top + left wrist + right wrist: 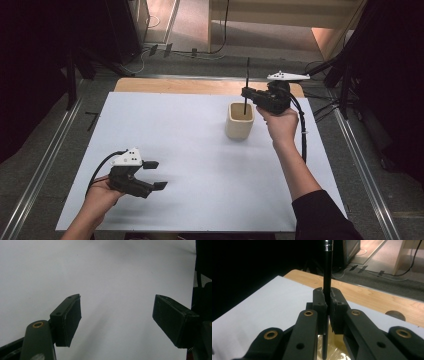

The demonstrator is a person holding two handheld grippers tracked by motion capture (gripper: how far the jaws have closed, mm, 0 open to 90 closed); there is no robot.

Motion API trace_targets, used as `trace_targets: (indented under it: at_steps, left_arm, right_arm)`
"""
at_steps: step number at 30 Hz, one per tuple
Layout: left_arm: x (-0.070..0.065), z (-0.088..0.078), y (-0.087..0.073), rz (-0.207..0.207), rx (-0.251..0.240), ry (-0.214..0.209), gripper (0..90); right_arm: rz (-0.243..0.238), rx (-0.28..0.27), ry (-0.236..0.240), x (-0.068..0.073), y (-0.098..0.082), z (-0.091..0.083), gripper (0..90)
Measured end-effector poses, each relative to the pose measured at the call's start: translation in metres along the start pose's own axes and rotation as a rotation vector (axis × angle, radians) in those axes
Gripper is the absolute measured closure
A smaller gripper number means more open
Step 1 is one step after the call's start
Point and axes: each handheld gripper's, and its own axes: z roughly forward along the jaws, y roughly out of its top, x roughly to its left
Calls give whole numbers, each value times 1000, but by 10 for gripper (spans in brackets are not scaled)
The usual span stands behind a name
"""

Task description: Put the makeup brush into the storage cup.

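Fingers of the right gripper (248, 93) were pinched on a thin black pen (246, 89), held upright, its lower end dipping into the mouth of the cup (239, 121). On the left gripper (153, 174) the fingers stood wide apart with nothing between them, low over the near left of the worktop (165, 135), well away from the cup.

Largest first: the worktop was a wooden board under a white sheet, bare but for the cup. That cup, cream and squarish with rounded corners, stood toward the far right of the sheet, just under the right gripper. In the right gripper view the pen (327, 277) rose straight between the two pads (320, 305), a silver band near its top, and its tip hung over the cup's pale inside (337, 351); whether it touched the bottom could not be told.

The step in hand looked like dropping the pen into the cup. To do it well, the pen would need to stay vertical and centred over the opening, be lowered until the tip was well inside, and only then be let go, with a gentle opening so it leaned on the rim rather than tipping the cup. The free left gripper could steady the cup if needed.
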Motion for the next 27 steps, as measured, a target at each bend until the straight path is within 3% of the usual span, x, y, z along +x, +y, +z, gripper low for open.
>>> trace_targets:
  at_steps: [3,11,18,27]
  left_arm:
    - [0,0,0,-3,-1,-5,234]
    - [0,0,0,2,-2,-15,234]
    - [0,0,0,0,-4,-20,234]
    - [0,0,0,-1,-2,-21,233]
  right_arm:
    - [12,0,-26,-2,-1,3,859]
    - [-12,-30,-65,-5,-4,10,858]
    - [-34,-50,-85,-5,-9,18,858]
    - [-5,-50,-88,-9,-23,29,859]
